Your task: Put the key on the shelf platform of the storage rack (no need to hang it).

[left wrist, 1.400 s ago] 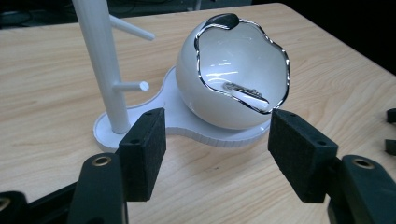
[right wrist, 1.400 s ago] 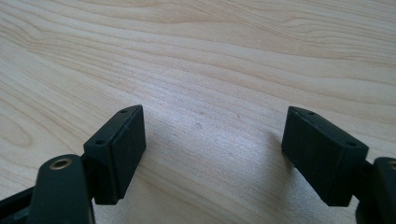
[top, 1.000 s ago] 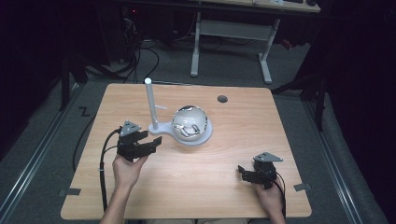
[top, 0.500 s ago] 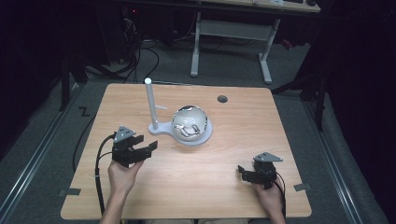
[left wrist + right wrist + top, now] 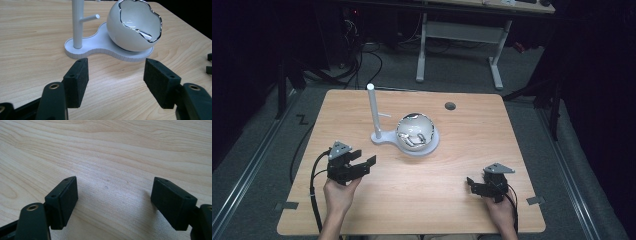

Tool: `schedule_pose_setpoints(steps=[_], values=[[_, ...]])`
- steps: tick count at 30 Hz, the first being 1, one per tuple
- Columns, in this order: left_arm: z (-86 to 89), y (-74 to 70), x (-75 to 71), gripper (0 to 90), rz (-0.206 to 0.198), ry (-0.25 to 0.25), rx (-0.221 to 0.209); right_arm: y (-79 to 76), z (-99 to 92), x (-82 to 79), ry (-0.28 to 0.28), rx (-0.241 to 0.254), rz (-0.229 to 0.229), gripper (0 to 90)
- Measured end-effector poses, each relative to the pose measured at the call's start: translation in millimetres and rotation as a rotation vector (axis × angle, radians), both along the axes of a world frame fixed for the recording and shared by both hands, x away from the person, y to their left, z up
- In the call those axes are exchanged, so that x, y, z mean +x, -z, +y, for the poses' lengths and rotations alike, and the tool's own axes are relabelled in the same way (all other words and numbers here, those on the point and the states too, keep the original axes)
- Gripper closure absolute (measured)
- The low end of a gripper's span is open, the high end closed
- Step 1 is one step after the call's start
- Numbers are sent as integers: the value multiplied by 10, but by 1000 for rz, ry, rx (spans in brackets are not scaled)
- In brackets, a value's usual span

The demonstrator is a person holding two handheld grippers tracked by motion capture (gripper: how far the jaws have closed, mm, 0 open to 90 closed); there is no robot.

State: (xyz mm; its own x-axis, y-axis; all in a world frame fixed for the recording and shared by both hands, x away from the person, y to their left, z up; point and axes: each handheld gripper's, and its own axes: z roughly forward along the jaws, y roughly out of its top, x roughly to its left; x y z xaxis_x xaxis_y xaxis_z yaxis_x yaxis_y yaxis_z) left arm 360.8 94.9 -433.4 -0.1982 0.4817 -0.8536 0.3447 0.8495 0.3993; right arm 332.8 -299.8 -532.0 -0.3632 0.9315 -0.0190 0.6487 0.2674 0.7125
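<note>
White stand with its upright post and side peg sits at the middle of the desk, and the egg-shaped white bowl with a silver rim rests on the wider end of its base. Neither has shifted across the three high views — what has changed is the left gripper. A second ago it was close beside the foot of the post; half a second ago it had slid back toward the person; now it is lower in the high view and apart from the stand, near the person's edge of the desk. Its jaws stand apart with nothing between them, and in the left gripper view they frame bare wood, with the stand's base just beyond them and the bowl behind it. The gap looks much the same in all three high views.

The right gripper has kept its place at the near right of the desk, jaws spread wide over plain wood — empty.

My reading: the left hand is backing away from the stand rather than closing on it, so either its part is finished or it is lining up afresh. Nothing is held, and stand and bowl are untouched at this moment.
</note>
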Motion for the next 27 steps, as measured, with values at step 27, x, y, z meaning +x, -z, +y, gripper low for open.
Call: schedule_pose_setpoints(steps=[27], values=[[61, 288, -109, 369, 53, -30, 19, 0, 0, 0, 0, 0, 0, 221]])
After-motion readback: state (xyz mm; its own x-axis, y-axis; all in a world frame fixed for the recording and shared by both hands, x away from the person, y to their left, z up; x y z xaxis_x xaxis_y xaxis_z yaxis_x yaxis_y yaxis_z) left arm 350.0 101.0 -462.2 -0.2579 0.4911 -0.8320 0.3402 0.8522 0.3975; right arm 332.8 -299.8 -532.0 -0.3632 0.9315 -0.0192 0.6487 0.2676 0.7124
